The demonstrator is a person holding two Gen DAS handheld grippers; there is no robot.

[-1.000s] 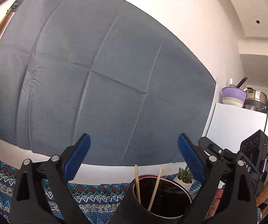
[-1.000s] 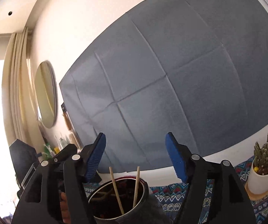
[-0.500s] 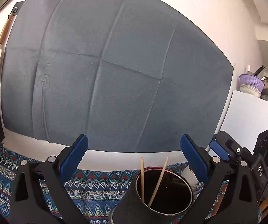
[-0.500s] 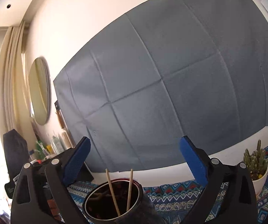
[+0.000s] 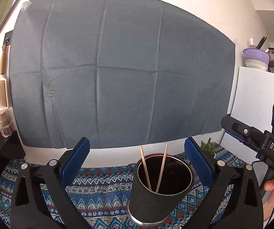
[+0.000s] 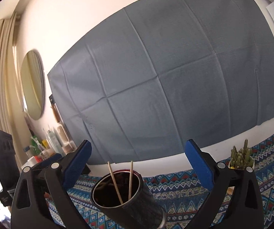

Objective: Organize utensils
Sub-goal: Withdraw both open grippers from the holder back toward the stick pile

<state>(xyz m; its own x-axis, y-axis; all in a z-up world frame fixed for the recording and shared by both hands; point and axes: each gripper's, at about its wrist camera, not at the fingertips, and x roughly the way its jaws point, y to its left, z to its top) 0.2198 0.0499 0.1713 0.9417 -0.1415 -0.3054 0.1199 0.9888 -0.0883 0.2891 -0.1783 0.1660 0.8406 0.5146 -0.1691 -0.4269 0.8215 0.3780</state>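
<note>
A black cup with a steel rim stands on the patterned tablecloth. Two wooden chopsticks lean inside it, crossing low down. My left gripper is open, its blue pads wide apart, with the cup below and between them, nearer the right pad; nothing is gripped. In the right wrist view the same cup and chopsticks sit low between the fingers of my right gripper, which is also open and holds nothing.
A small cactus in a white pot stands on the cloth at the right. A grey cloth covers the wall behind. Bottles and jars crowd a dark shelf at the left. A hand holds the other gripper at the right.
The right gripper's jaws have spread wider. Both views have lifted and backed off, so more of the cup and tablecloth shows. The left view has rolled closer to level.
</note>
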